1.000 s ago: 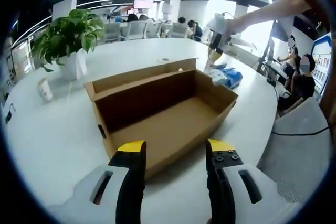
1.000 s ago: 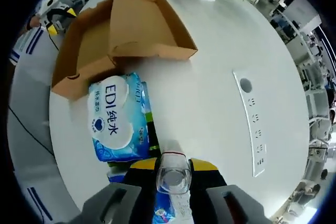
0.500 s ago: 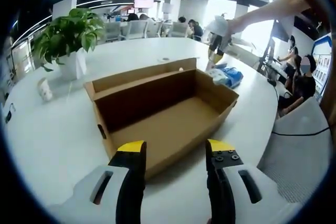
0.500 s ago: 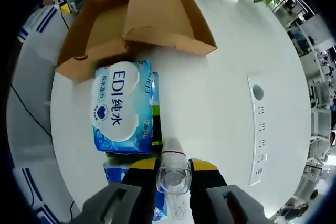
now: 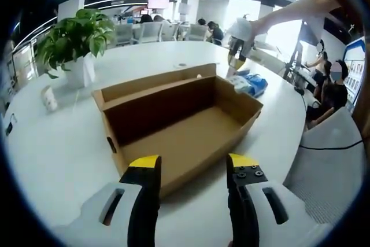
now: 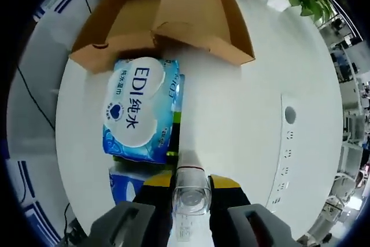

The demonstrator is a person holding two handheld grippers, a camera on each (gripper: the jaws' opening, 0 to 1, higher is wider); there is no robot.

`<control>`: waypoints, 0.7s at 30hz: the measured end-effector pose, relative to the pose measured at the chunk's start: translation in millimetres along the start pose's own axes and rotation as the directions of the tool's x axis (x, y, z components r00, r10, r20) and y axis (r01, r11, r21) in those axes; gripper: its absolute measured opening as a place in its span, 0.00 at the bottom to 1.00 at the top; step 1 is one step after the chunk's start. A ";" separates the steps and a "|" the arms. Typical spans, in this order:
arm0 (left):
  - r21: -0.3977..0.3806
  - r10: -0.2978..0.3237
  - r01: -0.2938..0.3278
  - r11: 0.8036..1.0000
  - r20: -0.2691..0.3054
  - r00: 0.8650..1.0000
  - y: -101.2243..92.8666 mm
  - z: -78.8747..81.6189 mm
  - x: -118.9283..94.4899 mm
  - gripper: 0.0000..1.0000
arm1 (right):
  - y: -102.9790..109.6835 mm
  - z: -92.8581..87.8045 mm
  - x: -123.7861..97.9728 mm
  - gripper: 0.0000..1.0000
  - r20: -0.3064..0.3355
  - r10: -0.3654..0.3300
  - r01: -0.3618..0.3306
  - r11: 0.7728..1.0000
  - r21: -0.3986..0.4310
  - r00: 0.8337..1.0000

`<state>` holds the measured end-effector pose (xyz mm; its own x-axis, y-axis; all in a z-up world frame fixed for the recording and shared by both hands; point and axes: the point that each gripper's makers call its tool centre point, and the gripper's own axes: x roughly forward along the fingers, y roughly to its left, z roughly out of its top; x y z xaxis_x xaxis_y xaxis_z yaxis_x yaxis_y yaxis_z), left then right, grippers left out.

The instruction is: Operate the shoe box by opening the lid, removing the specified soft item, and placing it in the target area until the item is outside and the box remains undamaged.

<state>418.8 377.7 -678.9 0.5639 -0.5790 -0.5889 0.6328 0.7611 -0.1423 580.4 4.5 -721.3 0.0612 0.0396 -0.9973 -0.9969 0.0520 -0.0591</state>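
Lifting away with the right tool (image 6: pixel 191 192) clenched on a clear plastic piece (image 6: pixel 191 188); blue wipes pack (image 6: pixel 140 117) lies on the white surface (image 6: pixel 243 114) beside the open brown cardboard box (image 6: pixel 167 21). Left tool (image 5: pixel 191 172) released. Retreat slowly, I'd say.

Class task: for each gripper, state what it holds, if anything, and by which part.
The right gripper clamps a clear bottle-like item by its top end. The left gripper is open, holding nothing.

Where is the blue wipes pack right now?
In the right gripper view the blue wipes pack lies on the white table, outside the open shoe box and against its near end, just ahead of the right gripper.
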 end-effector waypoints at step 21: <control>0.005 -0.003 0.003 1.000 0.009 1.000 -1.5 4.3 0.8 0.46 | -3.0 -2.9 -9.0 0.28 0.023 -0.022 0.021 0.999 0.038 0.999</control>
<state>420.5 374.8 -675.8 0.5663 -0.5839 -0.5817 0.6370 0.7579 -0.1406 582.7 1.1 -712.3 0.0840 0.0619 -0.9945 -0.9928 0.0907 -0.0782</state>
